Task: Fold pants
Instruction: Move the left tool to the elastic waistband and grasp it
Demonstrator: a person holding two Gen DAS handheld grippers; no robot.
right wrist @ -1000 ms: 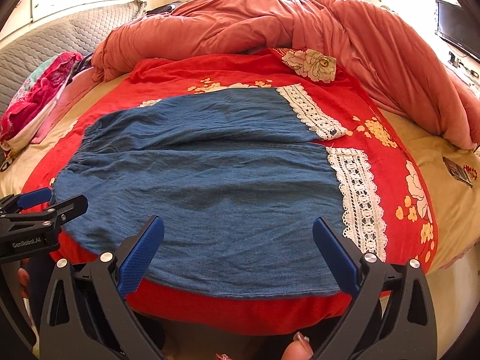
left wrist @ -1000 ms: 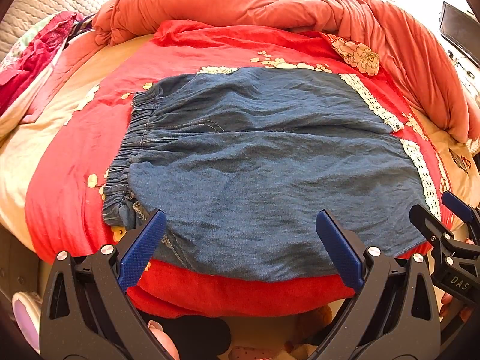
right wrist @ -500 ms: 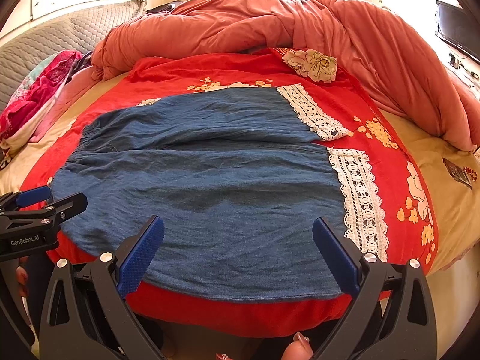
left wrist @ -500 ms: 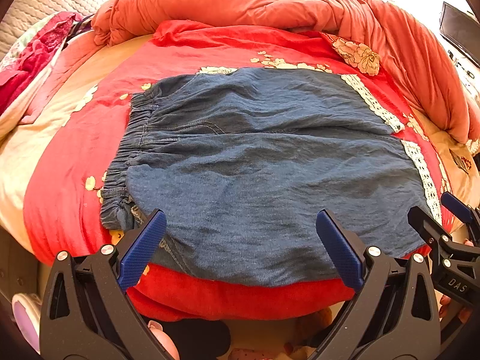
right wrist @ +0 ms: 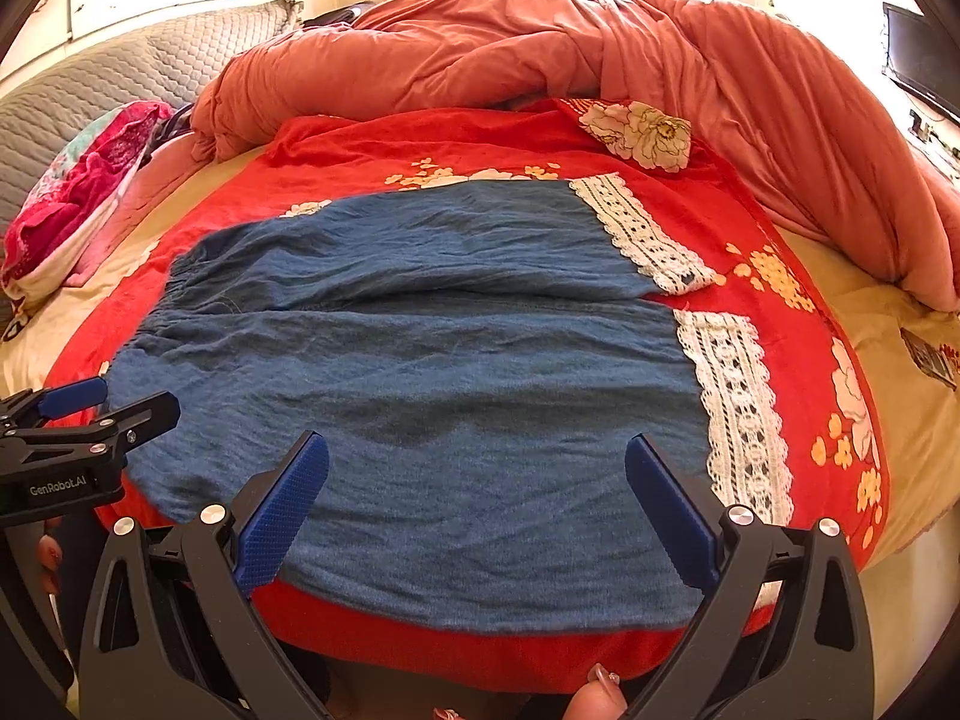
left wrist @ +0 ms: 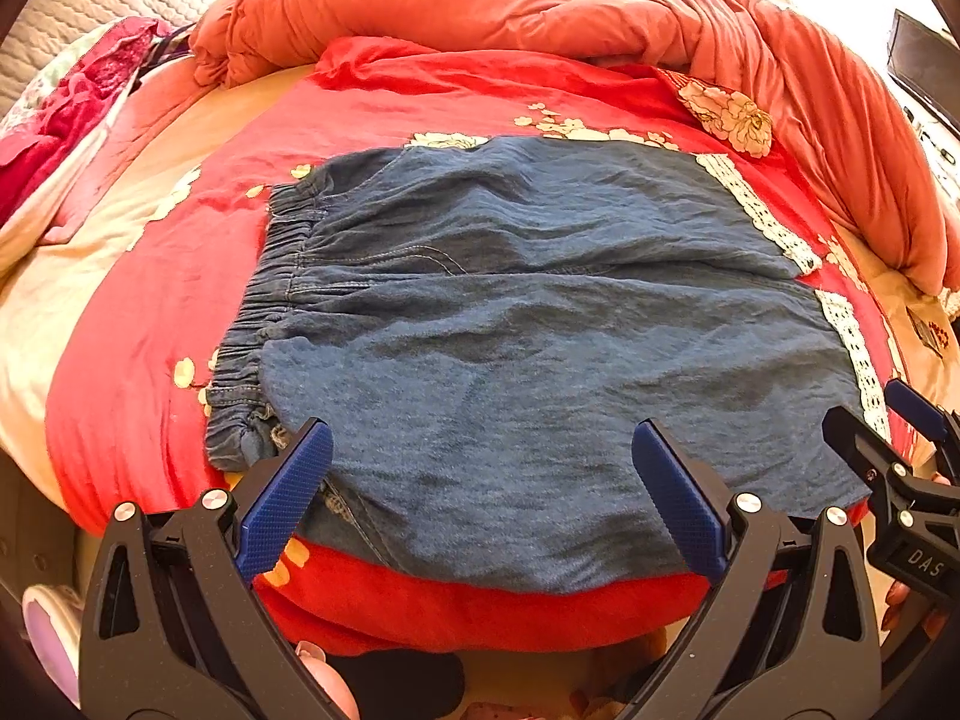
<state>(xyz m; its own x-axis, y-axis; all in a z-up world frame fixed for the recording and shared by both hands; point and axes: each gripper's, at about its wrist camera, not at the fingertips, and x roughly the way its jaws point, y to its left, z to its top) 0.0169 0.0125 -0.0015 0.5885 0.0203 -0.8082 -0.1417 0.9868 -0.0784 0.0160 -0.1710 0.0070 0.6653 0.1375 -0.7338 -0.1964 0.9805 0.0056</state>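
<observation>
Blue denim pants (left wrist: 528,324) with white lace cuffs (right wrist: 738,414) lie flat on a red flowered blanket (left wrist: 150,312). The elastic waistband (left wrist: 270,300) is at the left, the cuffs at the right. My left gripper (left wrist: 480,468) is open and empty, just above the pants' near edge toward the waistband. My right gripper (right wrist: 477,480) is open and empty above the near edge toward the cuffs. Each gripper shows at the side of the other's view: the right one (left wrist: 900,456), the left one (right wrist: 90,414).
A bunched orange duvet (right wrist: 540,54) lies along the back and right of the bed. A pink garment pile (right wrist: 78,192) sits at the left by a grey quilted headboard (right wrist: 150,60). A dark screen (right wrist: 918,60) stands at the far right. The bed edge (right wrist: 480,648) is right below my grippers.
Both grippers have drifted slightly; the pants sit a little higher in the views. Both stay open and empty.
</observation>
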